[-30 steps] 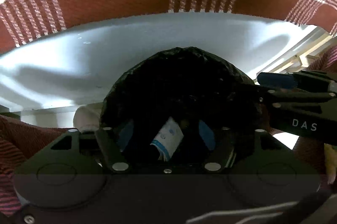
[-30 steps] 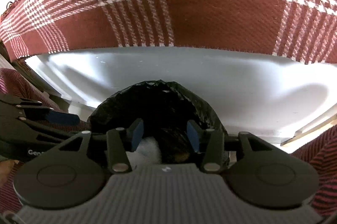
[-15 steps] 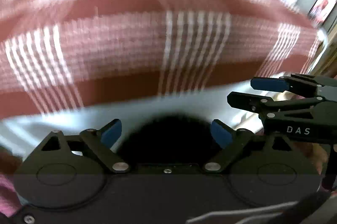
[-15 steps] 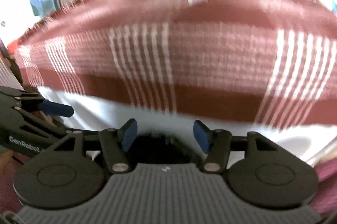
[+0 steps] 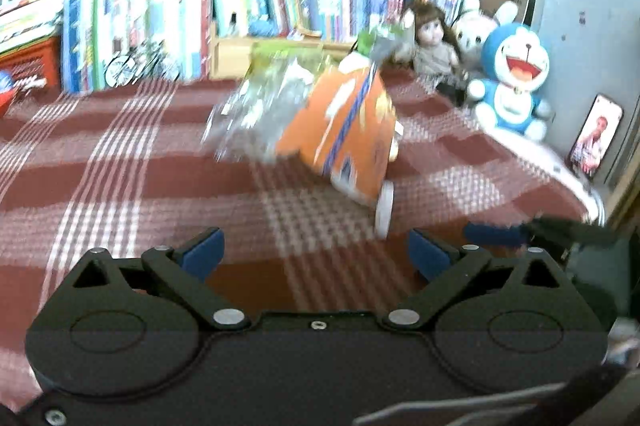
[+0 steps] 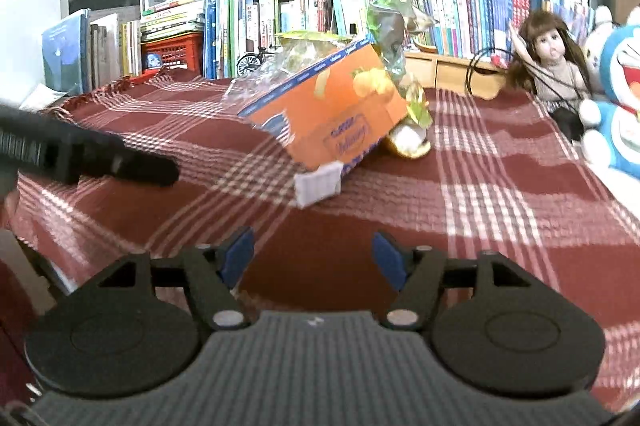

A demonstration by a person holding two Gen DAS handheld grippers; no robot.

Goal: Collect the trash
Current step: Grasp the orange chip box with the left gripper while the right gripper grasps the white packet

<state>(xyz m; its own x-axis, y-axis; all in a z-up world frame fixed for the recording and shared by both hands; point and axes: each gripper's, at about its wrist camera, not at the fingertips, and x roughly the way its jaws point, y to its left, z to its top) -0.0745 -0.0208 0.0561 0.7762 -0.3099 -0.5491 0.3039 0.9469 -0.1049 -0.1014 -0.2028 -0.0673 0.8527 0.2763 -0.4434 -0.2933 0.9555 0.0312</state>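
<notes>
Orange box (image 6: pixel 328 121) tilted mid-tabletop, clear wrappers (image 6: pixel 280 65) behind it, small white box (image 6: pixel 319 183) at its near corner. Left gripper (image 5: pixel 316 254) & right gripper (image 6: pixel 312 258): jaws opening, nothing betw. Suggest: one item per grab, white box first.

Trash bag gone, jaws wider, empty

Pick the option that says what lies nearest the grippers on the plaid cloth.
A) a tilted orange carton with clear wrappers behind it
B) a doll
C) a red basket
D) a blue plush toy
A: the orange carton leans on the plaid cloth ahead of both open grippers, with clear wrappers behind it.
</notes>
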